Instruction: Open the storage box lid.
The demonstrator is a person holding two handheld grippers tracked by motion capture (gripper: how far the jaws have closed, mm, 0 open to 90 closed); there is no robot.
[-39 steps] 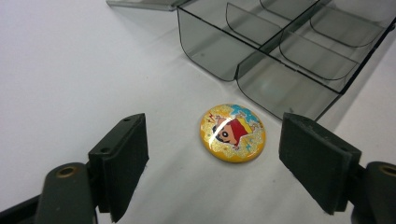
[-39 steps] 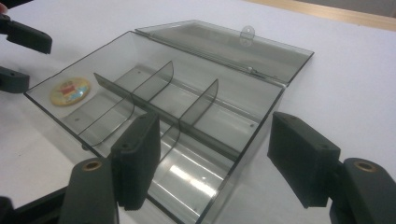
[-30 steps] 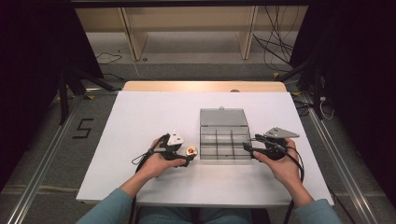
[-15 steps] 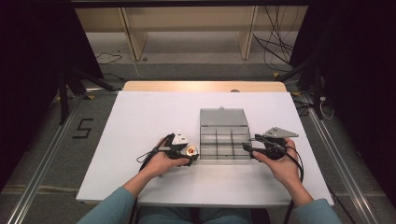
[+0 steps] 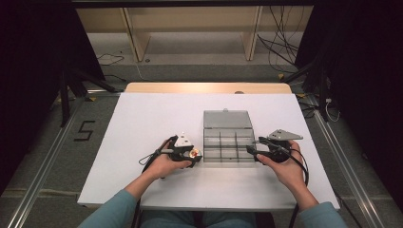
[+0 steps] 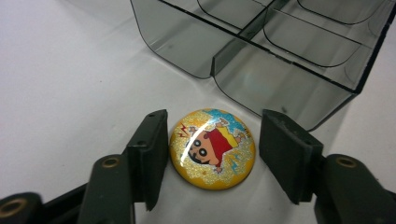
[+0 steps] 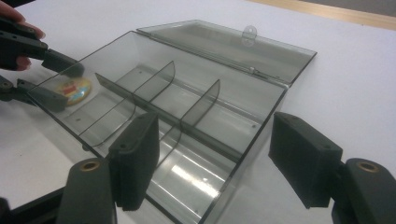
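A round yellow cartoon badge (image 6: 212, 149) lies flat on the white table, just left of a smoky clear compartment box (image 6: 280, 79). My left gripper (image 6: 215, 136) straddles the badge; its jaws have just been closing on it. The left pad sits at the badge's rim, while a gap shows at the right pad. In the high view the badge (image 5: 192, 153) and left gripper (image 5: 196, 155) are beside the box (image 5: 227, 142). My right gripper (image 5: 251, 152) stands open at the box's near right corner, with the box wall (image 7: 243, 154) between its jaws (image 7: 217, 154), untouched.
The box's lid (image 5: 226, 118) lies open and flat on the far side. Its compartments (image 7: 140, 93) hold nothing. The white table (image 5: 142, 118) ends in a wooden strip at the back, with cables and shelving beyond.
The left gripper's jaws have narrowed around the badge. Both hands and the box have stayed where they were.
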